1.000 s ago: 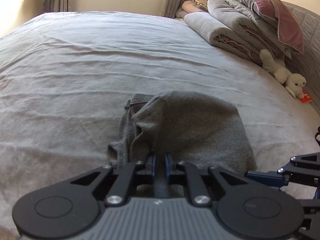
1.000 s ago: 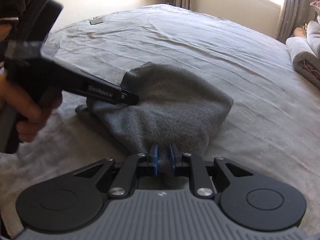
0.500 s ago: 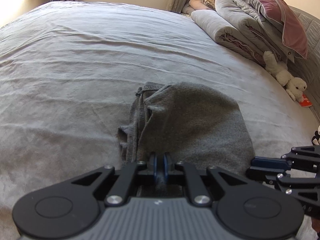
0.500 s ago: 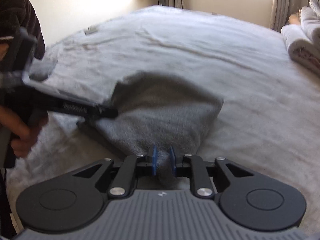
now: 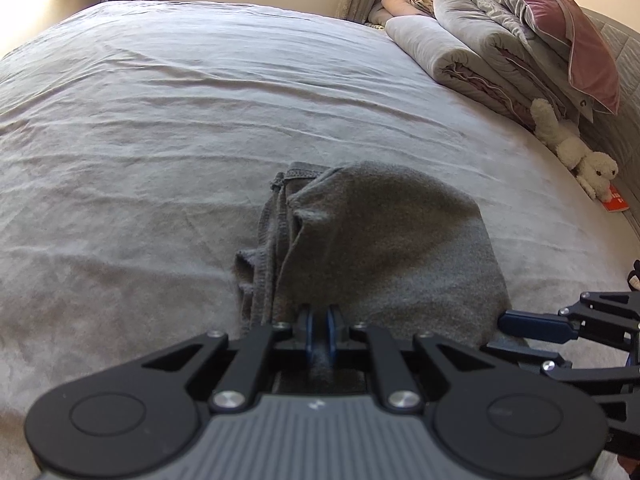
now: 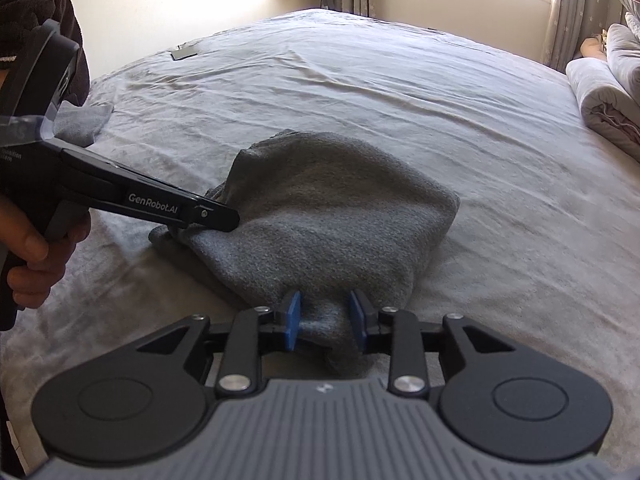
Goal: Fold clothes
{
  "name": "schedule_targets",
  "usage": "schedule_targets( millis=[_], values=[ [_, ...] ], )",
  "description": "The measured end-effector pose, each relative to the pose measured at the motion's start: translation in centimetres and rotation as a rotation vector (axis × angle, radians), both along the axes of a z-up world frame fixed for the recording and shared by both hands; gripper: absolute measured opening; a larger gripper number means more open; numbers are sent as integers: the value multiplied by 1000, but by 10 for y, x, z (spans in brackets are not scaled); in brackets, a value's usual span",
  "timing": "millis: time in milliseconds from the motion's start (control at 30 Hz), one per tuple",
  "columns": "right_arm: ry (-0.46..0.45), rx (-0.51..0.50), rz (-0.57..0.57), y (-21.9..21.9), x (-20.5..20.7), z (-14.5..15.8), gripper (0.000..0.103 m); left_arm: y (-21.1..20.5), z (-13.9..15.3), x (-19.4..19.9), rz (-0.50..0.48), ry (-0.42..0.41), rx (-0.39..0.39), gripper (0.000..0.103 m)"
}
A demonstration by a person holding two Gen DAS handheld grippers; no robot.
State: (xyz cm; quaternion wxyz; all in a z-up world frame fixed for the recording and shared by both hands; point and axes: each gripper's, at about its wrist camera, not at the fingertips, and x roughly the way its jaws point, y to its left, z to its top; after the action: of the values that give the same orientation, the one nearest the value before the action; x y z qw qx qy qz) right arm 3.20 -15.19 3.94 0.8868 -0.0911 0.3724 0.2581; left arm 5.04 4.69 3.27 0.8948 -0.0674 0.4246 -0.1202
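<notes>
A grey garment (image 5: 380,240) lies folded on the grey bedsheet, its layered hems at the left side. My left gripper (image 5: 320,320) is shut on the near left corner of the garment. In the right wrist view the same garment (image 6: 332,216) lies ahead. My right gripper (image 6: 325,312) has its jaws parted, with the garment's near right corner loose between the blue pads. The left gripper (image 6: 224,218) shows there from the side, pinching the cloth. The right gripper (image 5: 520,322) shows at the right edge of the left wrist view.
Rolled quilts and a pink pillow (image 5: 500,40) are stacked at the bed's head, with a white plush toy (image 5: 576,148) beside them. A small grey cloth (image 6: 80,124) and a dark flat item (image 6: 184,52) lie near the bed's far left. The person's hand (image 6: 32,248) holds the left gripper.
My right gripper's jaws have opened and let go of the garment's corner. The garment has been lowered onto the bed. My left gripper stays shut on its corner.
</notes>
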Motion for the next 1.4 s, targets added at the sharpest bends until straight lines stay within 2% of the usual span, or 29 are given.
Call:
schedule_targets(
  millis=[200,367,533,700,800,833,867,900,967,1033,1133,1200,1267,1333,1367,1400],
  values=[
    [-3,-1,2,1,-1,0,33,-1,0,-1,2,-1,5,9],
    [-2,20,-5,-2,-1,5,34,6,3,0,18,21,-39,9],
    [34,84,-23,-14,2,11,37,13,5,-3,26,37,-65,11],
    [54,46,-19,-7,2,2,39,9,3,-3,17,41,-40,11],
    [49,44,-17,-6,2,3,39,13,6,-2,27,48,-57,11],
    [56,71,-23,-12,4,6,39,17,8,-3,35,50,-72,12],
    [68,103,-35,-18,6,9,42,20,10,-4,45,50,-83,16],
    [77,133,-53,-25,7,13,45,24,12,-5,55,45,-84,26],
    [86,183,-93,-38,9,18,61,29,16,-7,65,30,-79,37],
    [130,259,-147,-53,14,18,73,34,15,-6,78,36,-100,40],
    [254,398,-233,-74,25,9,72,42,9,-3,89,84,-175,48],
    [336,479,-287,-83,30,-1,73,42,3,-3,83,117,-219,59],
    [404,550,-315,-88,32,-12,73,41,0,-4,87,124,-229,60],
    [412,551,-319,-83,30,-17,73,38,-2,-5,89,121,-232,60],
    [416,552,-320,-81,30,-19,73,37,-3,-5,89,120,-234,57],
    [420,553,-322,-78,29,-22,73,35,-4,-6,86,120,-232,51]
  ],
)
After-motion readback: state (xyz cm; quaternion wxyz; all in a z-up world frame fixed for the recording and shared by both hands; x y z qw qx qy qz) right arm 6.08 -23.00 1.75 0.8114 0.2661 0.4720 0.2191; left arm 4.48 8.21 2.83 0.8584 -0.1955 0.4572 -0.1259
